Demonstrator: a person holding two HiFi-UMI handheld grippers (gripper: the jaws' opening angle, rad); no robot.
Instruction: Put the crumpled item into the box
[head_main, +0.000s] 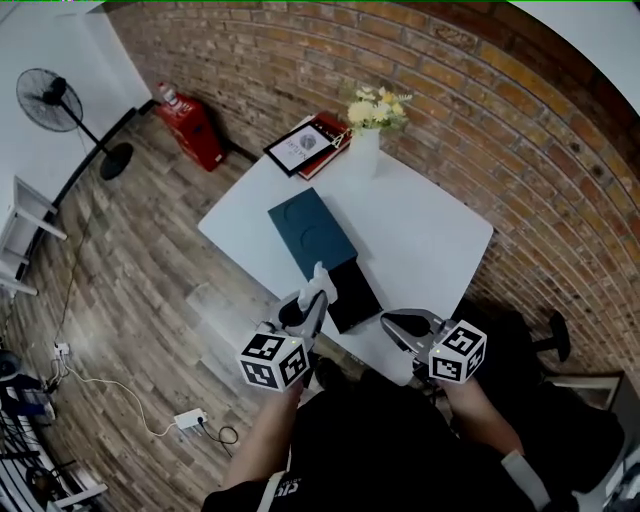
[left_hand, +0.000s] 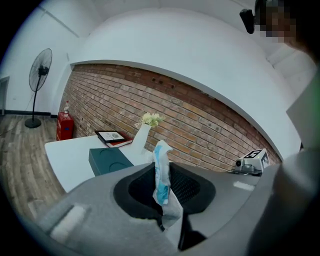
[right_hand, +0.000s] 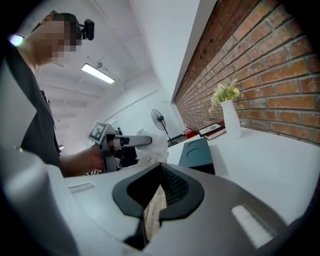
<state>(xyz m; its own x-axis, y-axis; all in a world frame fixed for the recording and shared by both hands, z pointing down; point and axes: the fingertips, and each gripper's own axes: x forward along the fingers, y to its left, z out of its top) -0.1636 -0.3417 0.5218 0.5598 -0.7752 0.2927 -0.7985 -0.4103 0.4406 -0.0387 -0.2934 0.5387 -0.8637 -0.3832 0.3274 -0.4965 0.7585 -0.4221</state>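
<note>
Evidently, the crumpled white-and-blue paper (left_hand: 161, 175) was clamped in the left gripper (head_main: 316, 295) near the dark teal box (head_main: 312, 235) for dropping; the right gripper (head_main: 400, 325), closed and empty, was held clear.

On the white table (head_main: 430, 235) lies a teal box (head_main: 310, 232), with a black tray (head_main: 352, 293) touching it toward the near edge. At the far edge are a vase (head_main: 366, 152) and 1 frame (head_main: 303, 146). Over the near edge the left gripper (head_main: 316, 290) holds a white wad (head_main: 320, 272) beside the tray. The right gripper (head_main: 398, 325) hangs at the near corner.
</note>
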